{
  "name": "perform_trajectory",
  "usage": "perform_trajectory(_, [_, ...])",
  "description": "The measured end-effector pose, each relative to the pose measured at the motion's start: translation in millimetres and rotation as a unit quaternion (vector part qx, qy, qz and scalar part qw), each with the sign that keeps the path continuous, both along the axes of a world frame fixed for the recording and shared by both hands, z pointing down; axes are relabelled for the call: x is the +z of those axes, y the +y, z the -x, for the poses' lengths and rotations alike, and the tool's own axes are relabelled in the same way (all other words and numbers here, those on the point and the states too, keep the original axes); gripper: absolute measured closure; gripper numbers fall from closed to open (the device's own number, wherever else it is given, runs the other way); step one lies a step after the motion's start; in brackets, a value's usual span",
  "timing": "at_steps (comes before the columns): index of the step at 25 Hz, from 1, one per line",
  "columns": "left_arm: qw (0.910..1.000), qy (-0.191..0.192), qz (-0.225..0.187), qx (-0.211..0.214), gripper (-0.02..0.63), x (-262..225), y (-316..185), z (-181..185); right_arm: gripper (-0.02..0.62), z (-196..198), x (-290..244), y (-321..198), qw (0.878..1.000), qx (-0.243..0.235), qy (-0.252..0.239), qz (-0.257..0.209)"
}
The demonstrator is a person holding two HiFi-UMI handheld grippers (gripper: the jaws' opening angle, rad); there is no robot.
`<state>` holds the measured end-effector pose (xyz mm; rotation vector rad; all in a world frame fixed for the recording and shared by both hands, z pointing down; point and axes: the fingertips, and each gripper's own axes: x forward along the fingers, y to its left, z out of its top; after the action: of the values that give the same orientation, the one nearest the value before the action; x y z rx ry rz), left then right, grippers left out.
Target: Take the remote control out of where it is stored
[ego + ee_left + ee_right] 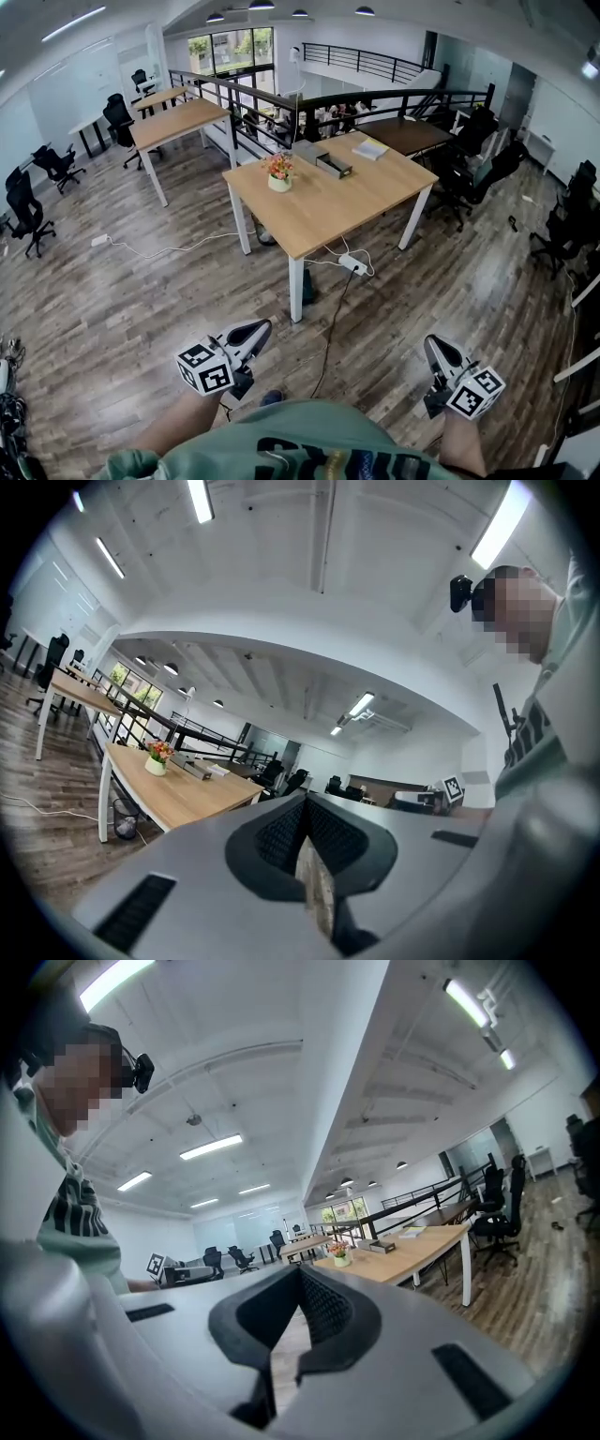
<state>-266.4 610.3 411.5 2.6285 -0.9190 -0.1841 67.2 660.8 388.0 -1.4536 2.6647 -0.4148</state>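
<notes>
Your left gripper has its jaws pressed together with nothing between them. Your right gripper looks the same, its pads meeting at the tip and empty. You hold both low, close to your body and well apart from the table.

No view shows the remote control. My guess is that it sits in the dark box at the far end of the table, between the flower pot and the book, but the box is too small here to see inside.

To do this step well, walk up to the table first and mind the power strip and its cable on the floor by the near leg. Spread the jaws of one gripper before you reach in. Come down over the box from above so you can see its contents, and use the other gripper to steady the box if it slides.

Only the head view shows how far you stand from the table and where things lie on it. Only the gripper views show the jaws closed and bare. They see the tabletop almost edge-on, so they cannot show what the box holds.
</notes>
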Motion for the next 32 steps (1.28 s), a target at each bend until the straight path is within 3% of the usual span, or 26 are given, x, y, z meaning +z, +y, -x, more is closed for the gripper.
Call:
perform_trajectory(9, [0.9995,0.014,-0.015,0.025,0.603,-16.4,-139.2,75.9,0.592,69.1,-29.2,-105.4,0.999,0.035,-0.003,-0.015])
perform_trajectory(17, [0.9980,0.012,0.002,0.062,0.603,5.3,-235.8,93.0,0.592,104.8,-16.7,-182.8,0.999,0.054,-0.004,0.002])
perform_trajectory(20, [0.9971,0.015,0.009,0.074,0.603,9.1,-260.5,78.5,0.592,96.7,-12.9,-197.5,0.998,0.062,-0.002,0.010])
perform_trajectory(25, [0.9961,0.007,0.019,0.086,0.603,19.2,-286.5,32.9,0.592,49.7,-3.0,-220.4,0.997,0.076,-0.014,0.016])
perform_trajectory(32, [0.9985,0.009,0.020,0.051,0.603,8.4,-317.3,-68.6,0.592,-46.9,-4.7,-266.9,0.999,0.036,-0.015,0.008])
